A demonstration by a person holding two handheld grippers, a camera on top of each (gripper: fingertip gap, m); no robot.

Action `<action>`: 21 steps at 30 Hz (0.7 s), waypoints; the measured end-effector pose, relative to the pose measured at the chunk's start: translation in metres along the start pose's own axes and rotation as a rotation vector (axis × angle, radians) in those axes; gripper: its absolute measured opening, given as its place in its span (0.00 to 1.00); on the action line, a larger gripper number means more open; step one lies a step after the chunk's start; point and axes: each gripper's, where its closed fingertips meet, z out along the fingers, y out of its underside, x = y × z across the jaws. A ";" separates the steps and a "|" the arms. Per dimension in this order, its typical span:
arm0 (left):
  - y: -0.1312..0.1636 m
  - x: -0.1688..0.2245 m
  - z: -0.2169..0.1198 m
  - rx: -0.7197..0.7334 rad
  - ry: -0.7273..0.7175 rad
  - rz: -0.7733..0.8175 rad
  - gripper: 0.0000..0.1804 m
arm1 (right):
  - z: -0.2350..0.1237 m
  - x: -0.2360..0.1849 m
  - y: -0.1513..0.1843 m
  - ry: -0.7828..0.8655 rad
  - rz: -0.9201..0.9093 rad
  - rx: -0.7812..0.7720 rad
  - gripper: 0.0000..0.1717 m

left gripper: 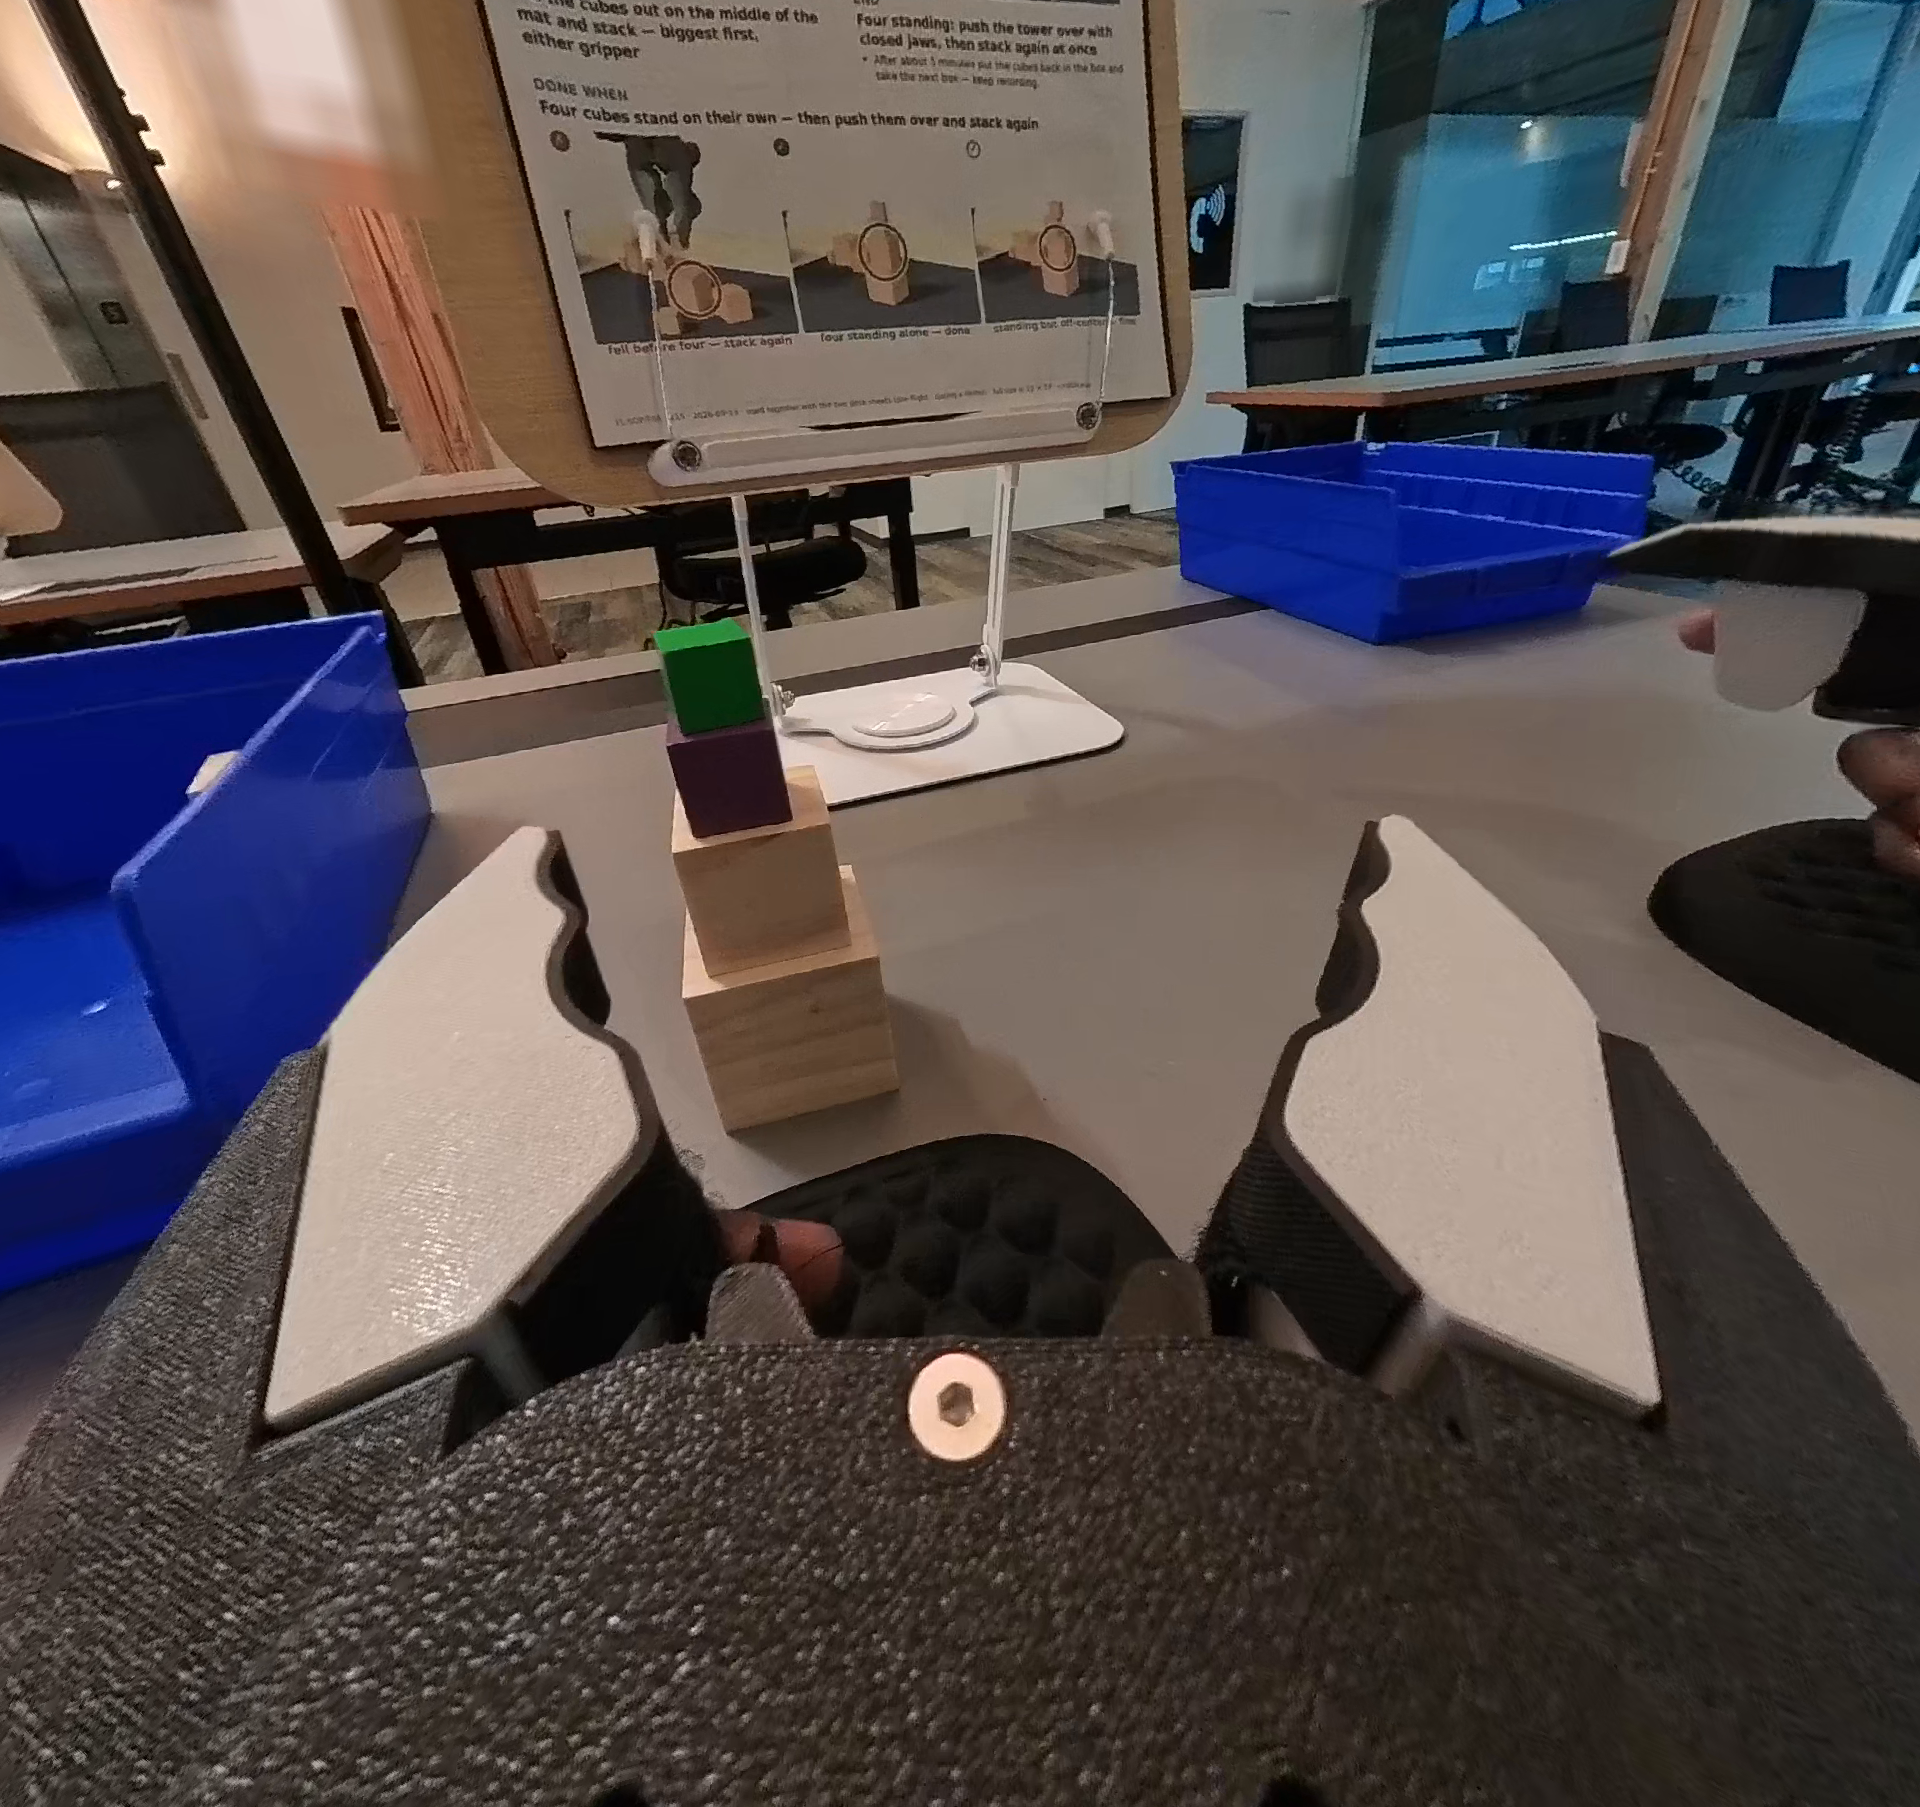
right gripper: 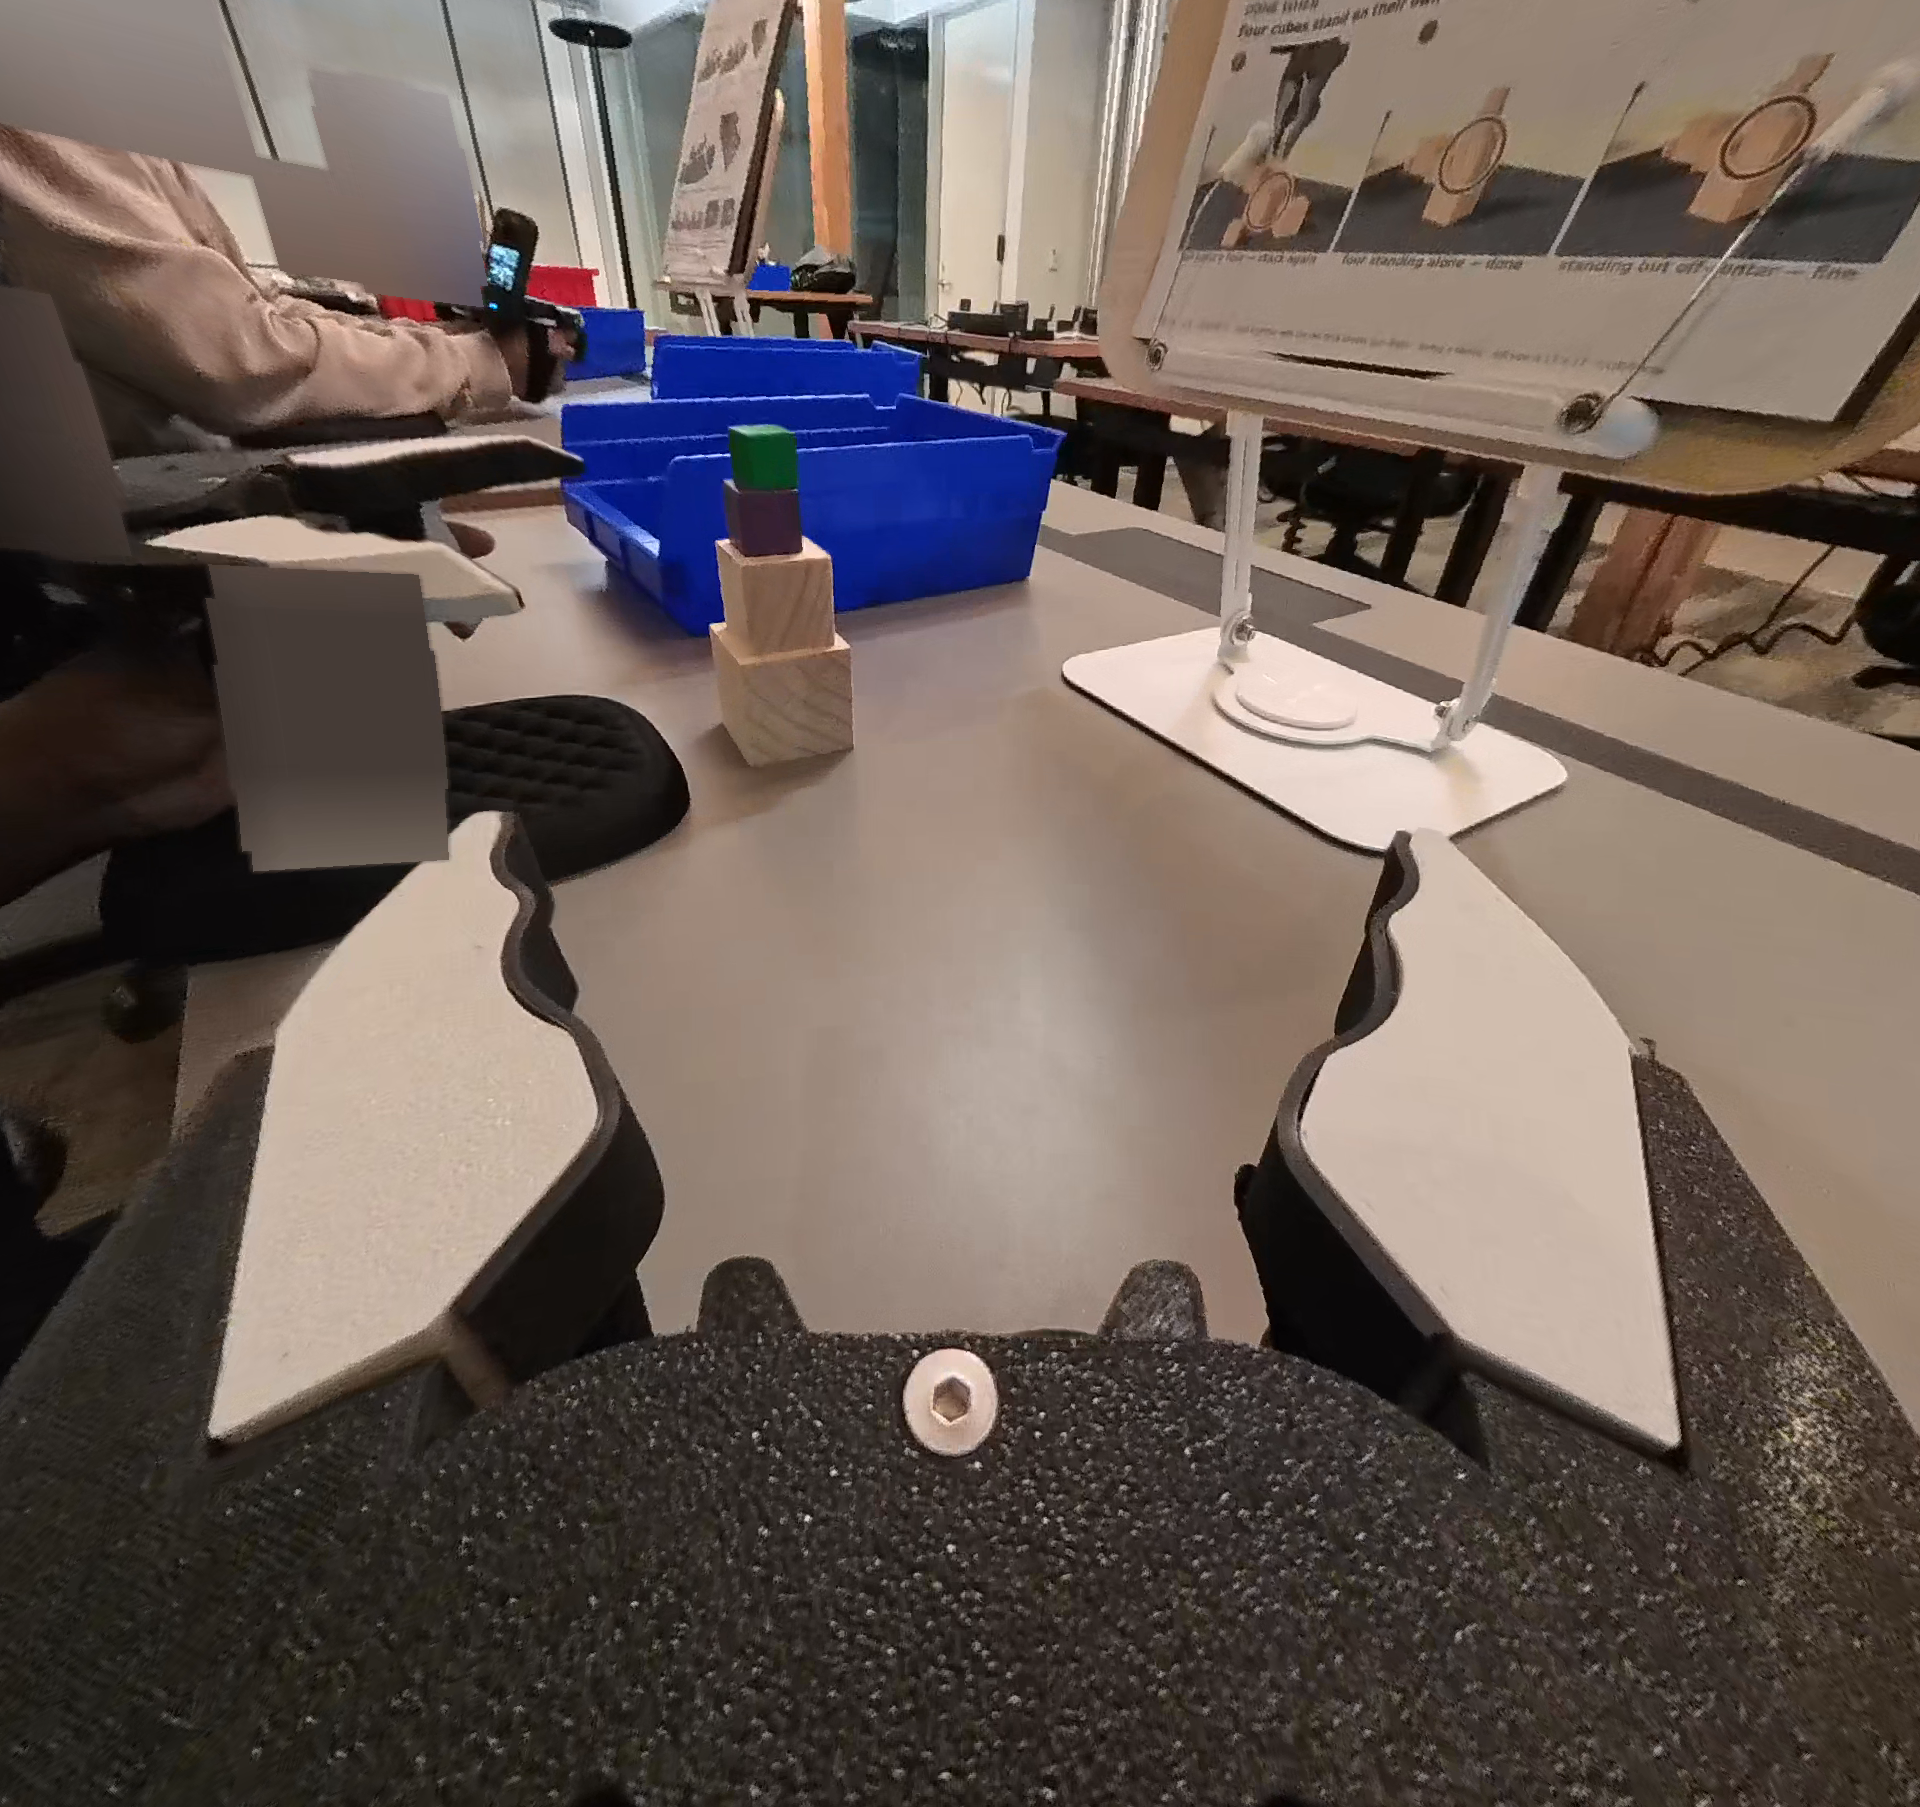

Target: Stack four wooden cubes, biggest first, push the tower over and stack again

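A tower of four cubes stands free on the tabletop (right gripper: pixel 1039 926): a large wood cube (left gripper: pixel 790 1040) at the base, a smaller wood cube (left gripper: pixel 758 879) on it, then a purple cube (left gripper: pixel 727 781) and a green cube (left gripper: pixel 710 677) on top. The layers are seen to be stepped off-centre, each upper cube shifted toward one side, so the tower is judged easy to tip.

The left hand-held gripper (left gripper: pixel 961 910) is spread wide with nothing between its fingers; the tower stands just ahead of it, near its left finger (left gripper: pixel 468 1082). A sideways drift of that finger could knock the lower cubes and bring the upper ones down. The right hand-held gripper (right gripper: pixel 951 910) is likewise spread and empty, well apart from the tower, over bare tabletop.

Room is bounded on several sides. A blue bin (left gripper: pixel 208 874) lies close on the left of the tower, and a second blue bin (left gripper: pixel 1403 552) sits farther off on the right. The white base (left gripper: pixel 966 729) of a card stand lies just behind the tower, and its uprights could be struck by a high reach. A black pad (right gripper: pixel 561 781) lies near the tower's front corner. The widest open stretch is seen between the tower and the white base, ahead of the right hand-held gripper.
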 end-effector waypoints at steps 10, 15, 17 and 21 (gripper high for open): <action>-0.028 -0.007 -0.003 -0.026 0.136 0.059 0.64 | 0.000 -0.004 0.002 0.003 -0.048 -0.003 0.83; -0.043 -0.019 -0.008 -0.053 0.248 0.077 0.29 | 0.000 -0.004 0.003 0.001 -0.042 -0.005 0.83; -0.041 -0.025 -0.008 -0.090 0.284 0.087 0.16 | 0.000 -0.004 0.003 0.001 -0.044 -0.005 0.83; -0.033 -0.036 -0.006 -0.173 0.359 0.115 0.00 | 0.001 -0.006 0.004 0.001 -0.058 -0.013 0.82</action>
